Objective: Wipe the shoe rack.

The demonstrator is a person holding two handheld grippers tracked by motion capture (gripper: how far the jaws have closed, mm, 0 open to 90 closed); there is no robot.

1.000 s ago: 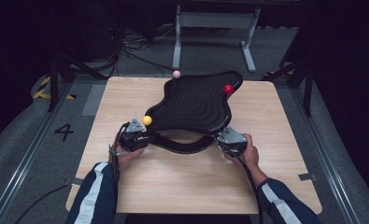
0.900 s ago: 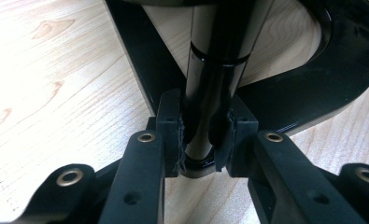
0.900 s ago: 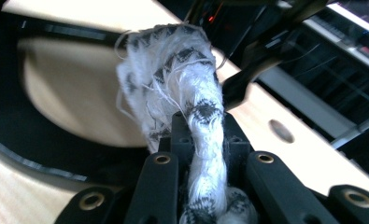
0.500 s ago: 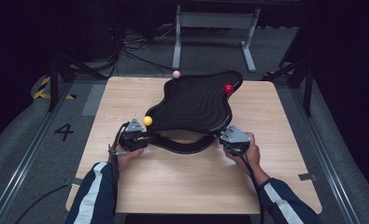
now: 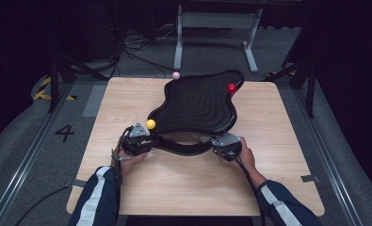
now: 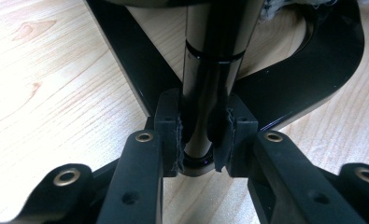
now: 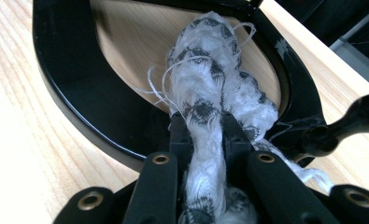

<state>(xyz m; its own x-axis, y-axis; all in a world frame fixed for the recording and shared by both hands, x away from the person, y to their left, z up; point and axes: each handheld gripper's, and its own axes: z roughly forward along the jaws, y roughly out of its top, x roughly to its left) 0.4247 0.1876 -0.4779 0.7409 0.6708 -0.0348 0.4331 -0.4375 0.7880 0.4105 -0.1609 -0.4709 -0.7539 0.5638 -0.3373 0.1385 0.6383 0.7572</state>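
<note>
A black tray (image 5: pixel 195 103) with a rippled surface stands over a curved black base (image 5: pixel 181 147) on the wooden table. A yellow ball (image 5: pixel 150 124) sits at the tray's near left edge, a pink ball (image 5: pixel 176 75) at its far left corner and a red ball (image 5: pixel 231 88) at its far right corner. My left gripper (image 5: pixel 139 139) (image 6: pixel 202 135) is shut on a glossy black post (image 6: pixel 205 70) of the tray's frame. My right gripper (image 5: pixel 223 143) (image 7: pixel 206 135) is shut on a handle wrapped in white lace (image 7: pixel 210 79).
The wooden table (image 5: pixel 287 141) has bare room to the left, to the right and in front of the tray. A metal stand (image 5: pixel 216 21) and cables lie on the floor beyond the far edge. A black knob (image 7: pixel 355 121) sticks out beside the right gripper.
The right hand and its gripper have shifted slightly to the left. The tray and the three balls sit about where they were.
</note>
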